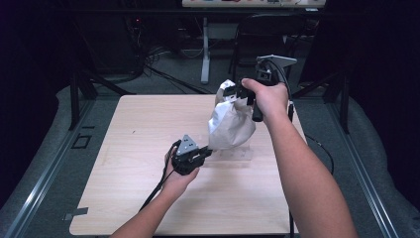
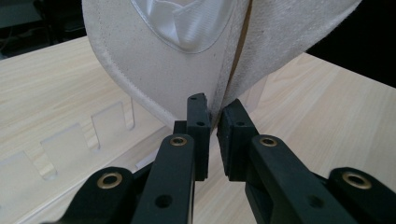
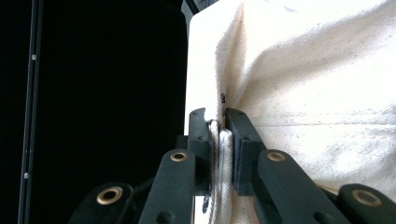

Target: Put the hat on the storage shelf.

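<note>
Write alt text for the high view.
Two hand-held tools grip a cream cloth bag above a wooden table: the right tool pinches its top, the left tool its lower edge. A clear notched rack lies under the bag.

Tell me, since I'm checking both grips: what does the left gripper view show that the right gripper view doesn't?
Left gripper view: the wooden table, a clear notched rack lying on it, and a white lining inside the cloth bag.
Right gripper view: a bunched fabric edge against a dark background.
Both: black jaws pinched on the cloth bag.
</note>
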Demonstrator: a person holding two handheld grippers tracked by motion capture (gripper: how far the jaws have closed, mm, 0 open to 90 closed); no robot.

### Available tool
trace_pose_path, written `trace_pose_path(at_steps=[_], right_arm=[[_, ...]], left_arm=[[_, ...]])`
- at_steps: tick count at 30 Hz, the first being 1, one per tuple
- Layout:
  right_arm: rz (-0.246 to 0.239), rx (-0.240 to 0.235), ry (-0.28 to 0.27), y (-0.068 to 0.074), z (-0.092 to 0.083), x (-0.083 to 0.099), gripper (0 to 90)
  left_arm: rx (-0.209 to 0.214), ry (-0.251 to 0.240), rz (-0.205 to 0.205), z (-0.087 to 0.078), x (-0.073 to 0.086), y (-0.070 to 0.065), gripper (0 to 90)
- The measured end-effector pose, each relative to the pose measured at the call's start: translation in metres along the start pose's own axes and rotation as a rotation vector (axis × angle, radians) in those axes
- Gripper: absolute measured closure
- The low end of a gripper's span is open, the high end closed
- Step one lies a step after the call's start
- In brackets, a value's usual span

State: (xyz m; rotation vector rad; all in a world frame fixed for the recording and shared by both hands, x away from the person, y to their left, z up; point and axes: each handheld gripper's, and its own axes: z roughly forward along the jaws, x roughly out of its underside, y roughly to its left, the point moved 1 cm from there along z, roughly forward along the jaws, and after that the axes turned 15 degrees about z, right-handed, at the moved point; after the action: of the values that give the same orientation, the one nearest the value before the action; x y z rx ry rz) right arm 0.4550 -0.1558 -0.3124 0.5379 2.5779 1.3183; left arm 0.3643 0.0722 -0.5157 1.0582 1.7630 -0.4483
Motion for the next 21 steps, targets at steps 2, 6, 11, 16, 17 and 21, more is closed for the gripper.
trace_pose_path(at_steps=[2, 6, 11, 16, 17, 21], right_arm=[[-0.003, 0.002, 0.002, 0.0, 0.001, 0.0, 81.3], [-0.011, 0.016, 0.017, 0.002, 0.009, 0.003, 81.3], [-0.02, 0.021, 0.031, 0.004, 0.015, 0.006, 81.3], [-0.033, 0.032, 0.049, 0.006, 0.021, 0.007, 81.2], [-0.037, 0.034, 0.048, 0.006, 0.022, 0.007, 81.1], [-0.045, 0.046, 0.052, 0.005, 0.023, 0.007, 80.5]], left_arm=[[0.001, 0.0, -0.003, -0.002, 0.002, 0.001, 84.1], [0.019, -0.005, -0.032, -0.005, 0.011, 0.006, 83.9], [0.008, -0.001, -0.025, -0.007, 0.014, 0.004, 84.1], [-0.009, -0.005, -0.034, -0.006, 0.018, 0.003, 84.3], [-0.018, -0.002, -0.029, -0.006, 0.018, 0.001, 84.4], [-0.029, -0.007, -0.037, -0.005, 0.02, 0.0, 84.4]])
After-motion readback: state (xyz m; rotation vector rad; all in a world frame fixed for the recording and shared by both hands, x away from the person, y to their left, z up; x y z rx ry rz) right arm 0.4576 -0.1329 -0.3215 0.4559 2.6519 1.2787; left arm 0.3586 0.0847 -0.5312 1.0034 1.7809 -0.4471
